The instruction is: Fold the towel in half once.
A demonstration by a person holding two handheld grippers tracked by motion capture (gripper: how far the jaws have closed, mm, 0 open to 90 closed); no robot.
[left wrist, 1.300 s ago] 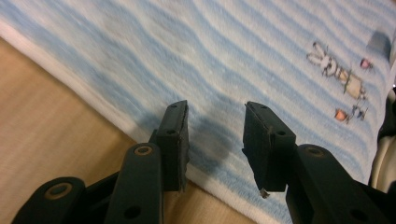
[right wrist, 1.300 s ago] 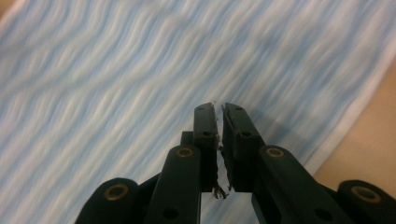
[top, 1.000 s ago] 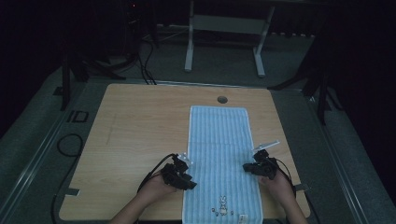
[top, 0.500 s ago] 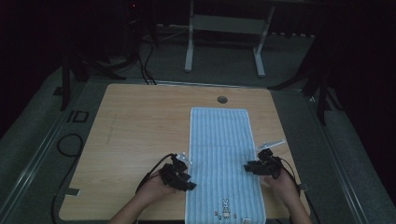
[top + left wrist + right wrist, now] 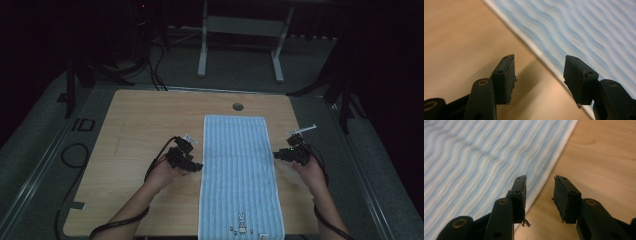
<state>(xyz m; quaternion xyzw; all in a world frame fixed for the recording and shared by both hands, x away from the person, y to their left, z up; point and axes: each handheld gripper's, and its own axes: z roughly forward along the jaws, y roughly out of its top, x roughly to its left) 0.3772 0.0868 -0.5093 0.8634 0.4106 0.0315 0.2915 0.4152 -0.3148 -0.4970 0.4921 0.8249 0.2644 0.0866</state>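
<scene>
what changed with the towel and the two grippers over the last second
The blue striped towel lies flatter, spread toward the person's edge, its rabbit mark now near the table rim. The left gripper and right gripper have parted a little to the towel's two long edges, both open, holding nothing. The towel's far end stayed put.

High view overhead; gripper views close, sharing towel (image 5: 236, 165) edges.
</scene>
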